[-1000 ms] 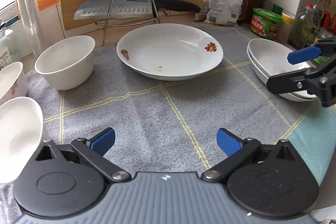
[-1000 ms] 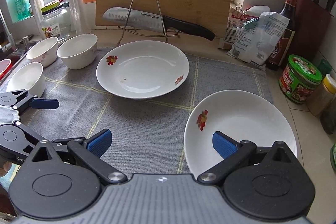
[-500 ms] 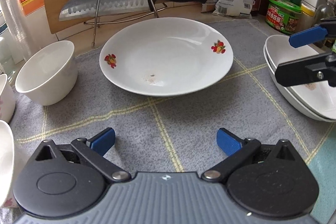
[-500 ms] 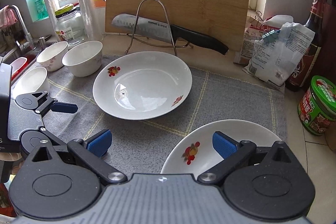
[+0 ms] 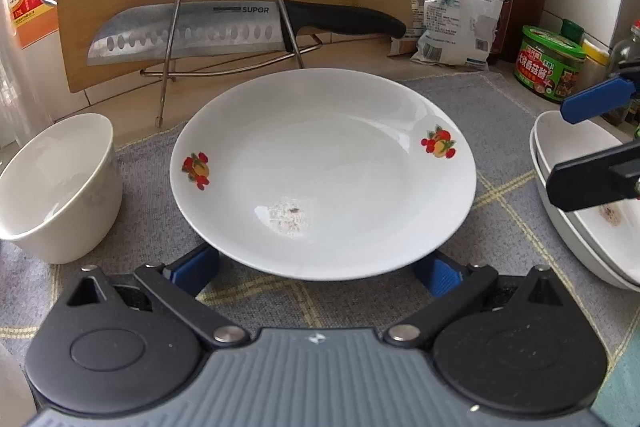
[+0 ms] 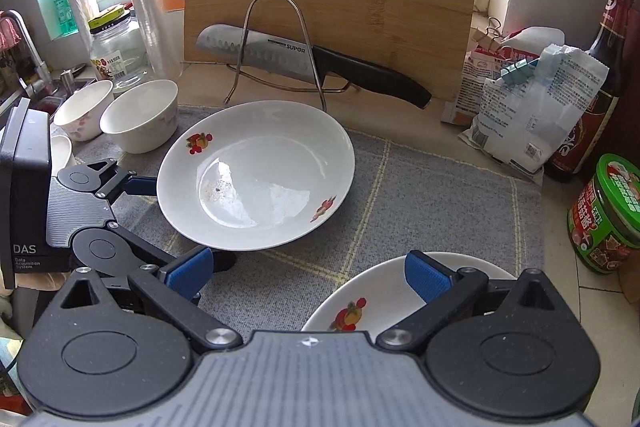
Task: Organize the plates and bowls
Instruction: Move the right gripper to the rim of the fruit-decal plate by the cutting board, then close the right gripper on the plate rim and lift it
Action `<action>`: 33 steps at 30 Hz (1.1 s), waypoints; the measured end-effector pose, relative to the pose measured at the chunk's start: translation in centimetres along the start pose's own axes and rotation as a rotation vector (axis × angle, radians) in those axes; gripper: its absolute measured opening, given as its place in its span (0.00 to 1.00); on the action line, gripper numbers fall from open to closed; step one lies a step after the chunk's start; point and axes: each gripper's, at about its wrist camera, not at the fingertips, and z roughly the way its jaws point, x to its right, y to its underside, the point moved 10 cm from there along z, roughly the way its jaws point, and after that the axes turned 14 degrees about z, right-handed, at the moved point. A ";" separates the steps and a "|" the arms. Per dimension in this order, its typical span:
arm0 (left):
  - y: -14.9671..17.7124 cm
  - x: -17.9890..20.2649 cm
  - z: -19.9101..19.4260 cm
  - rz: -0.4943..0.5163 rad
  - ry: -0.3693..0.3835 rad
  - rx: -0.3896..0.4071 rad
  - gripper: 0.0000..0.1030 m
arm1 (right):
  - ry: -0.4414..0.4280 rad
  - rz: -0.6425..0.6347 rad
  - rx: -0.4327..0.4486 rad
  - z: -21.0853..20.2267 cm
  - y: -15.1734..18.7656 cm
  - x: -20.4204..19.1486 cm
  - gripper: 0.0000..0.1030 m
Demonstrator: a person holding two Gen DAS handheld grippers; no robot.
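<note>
The large fruit-print plate (image 5: 324, 171) lies on the grey mat (image 5: 492, 115) in front of the knife stand (image 5: 230, 7) — the left hand-held gripper (image 5: 316, 269) spread wide, its blue pads (image 5: 196, 267) under the plate's near rim, nothing clamped. Right of that plate, the right hand-held gripper (image 6: 308, 273) gapes empty over stacked plates (image 6: 384, 291) — white bowl (image 5: 60, 187) to its left.

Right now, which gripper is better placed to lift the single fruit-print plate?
Left. The left gripper is open with its fingers slid under the near rim of the fruit-print plate. The right gripper, also open, hovers over the plate stack.
</note>
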 end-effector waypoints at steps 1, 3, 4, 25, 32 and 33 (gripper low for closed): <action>0.0 0.0 0.0 0.002 0.000 0.007 1.00 | -0.005 -0.002 -0.007 0.2 -0.2 0.0 1.00; 0.0 -0.1 0.0 0.005 0.001 0.021 1.00 | -0.024 -0.001 -0.027 0.8 -0.6 -0.1 1.00; 0.0 -0.1 0.0 0.007 0.001 0.027 1.00 | -0.033 -0.002 -0.039 1.1 -0.9 -0.2 1.00; 0.0 -0.1 -0.1 0.040 0.023 0.081 1.00 | -0.192 -0.069 -0.330 11.0 -5.1 -0.4 1.00; 0.0 0.0 -0.1 0.060 0.046 0.077 0.99 | -0.246 -0.084 -0.364 12.1 -5.3 -1.1 1.00; 0.0 0.0 -0.1 0.064 0.050 0.081 0.99 | -0.254 -0.087 -0.367 12.2 -5.3 -1.2 1.00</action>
